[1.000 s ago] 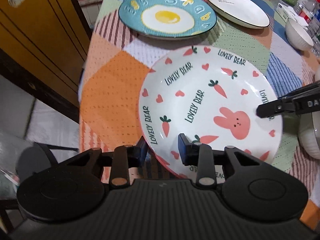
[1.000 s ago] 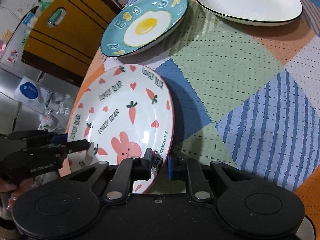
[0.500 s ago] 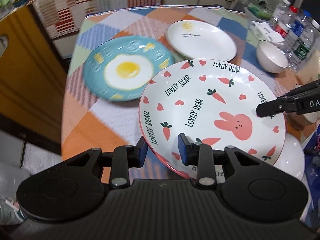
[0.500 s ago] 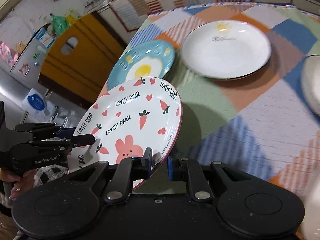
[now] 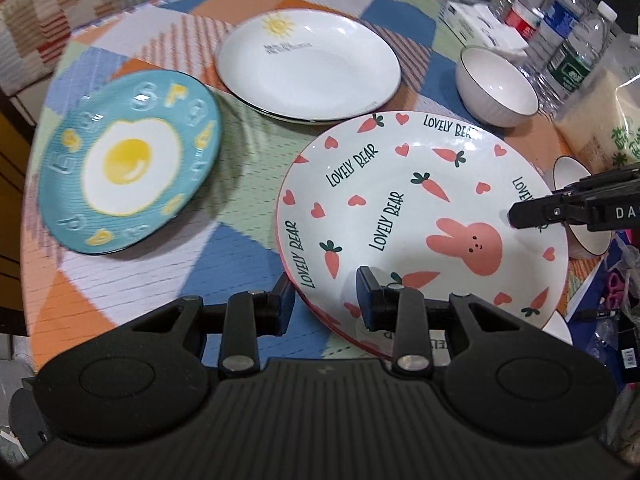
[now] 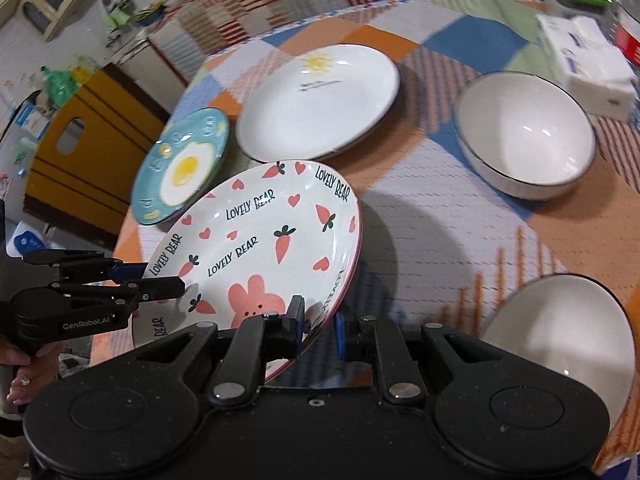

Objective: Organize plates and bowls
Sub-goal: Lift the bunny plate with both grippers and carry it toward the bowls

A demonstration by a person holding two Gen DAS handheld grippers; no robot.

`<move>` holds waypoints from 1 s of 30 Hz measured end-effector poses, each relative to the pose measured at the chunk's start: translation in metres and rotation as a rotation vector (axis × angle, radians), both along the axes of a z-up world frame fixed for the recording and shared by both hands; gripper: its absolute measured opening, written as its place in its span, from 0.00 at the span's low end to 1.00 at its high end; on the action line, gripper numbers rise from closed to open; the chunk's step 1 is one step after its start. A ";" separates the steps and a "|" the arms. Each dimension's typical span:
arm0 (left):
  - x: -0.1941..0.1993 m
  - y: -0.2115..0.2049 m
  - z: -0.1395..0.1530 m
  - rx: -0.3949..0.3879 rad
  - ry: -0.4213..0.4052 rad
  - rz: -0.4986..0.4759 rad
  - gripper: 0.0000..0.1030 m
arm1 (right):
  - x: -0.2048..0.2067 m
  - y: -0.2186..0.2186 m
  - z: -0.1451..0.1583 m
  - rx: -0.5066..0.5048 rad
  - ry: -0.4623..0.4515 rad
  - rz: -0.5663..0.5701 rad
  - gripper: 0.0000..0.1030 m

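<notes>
Our left gripper and right gripper both pinch the bunny plate rim at 6 o'clock; uneven pulls could make it slip and break.

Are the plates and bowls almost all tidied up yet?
Not yet. Nothing looks stacked. Both claws, left and right, grip the bunny plate, lifted off the table. The egg plate, the sun plate and the white bowls sit apart on the tablecloth.
</notes>
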State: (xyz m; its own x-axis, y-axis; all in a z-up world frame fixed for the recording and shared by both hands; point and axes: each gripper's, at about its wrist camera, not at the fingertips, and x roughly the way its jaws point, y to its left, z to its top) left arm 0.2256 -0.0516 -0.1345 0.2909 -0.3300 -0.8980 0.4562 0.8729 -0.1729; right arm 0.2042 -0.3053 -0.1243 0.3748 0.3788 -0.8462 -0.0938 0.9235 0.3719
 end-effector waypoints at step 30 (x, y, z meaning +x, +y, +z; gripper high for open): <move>0.004 -0.017 -0.048 -0.021 0.064 0.033 0.30 | 0.012 0.017 -0.036 -0.269 -0.076 -0.087 0.30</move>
State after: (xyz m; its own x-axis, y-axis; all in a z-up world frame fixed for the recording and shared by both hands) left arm 0.2299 -0.0690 -0.1828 0.2442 -0.3405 -0.9080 0.4148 0.8830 -0.2196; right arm 0.2167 -0.2878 -0.1600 0.4623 0.1080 -0.8801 -0.0278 0.9938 0.1073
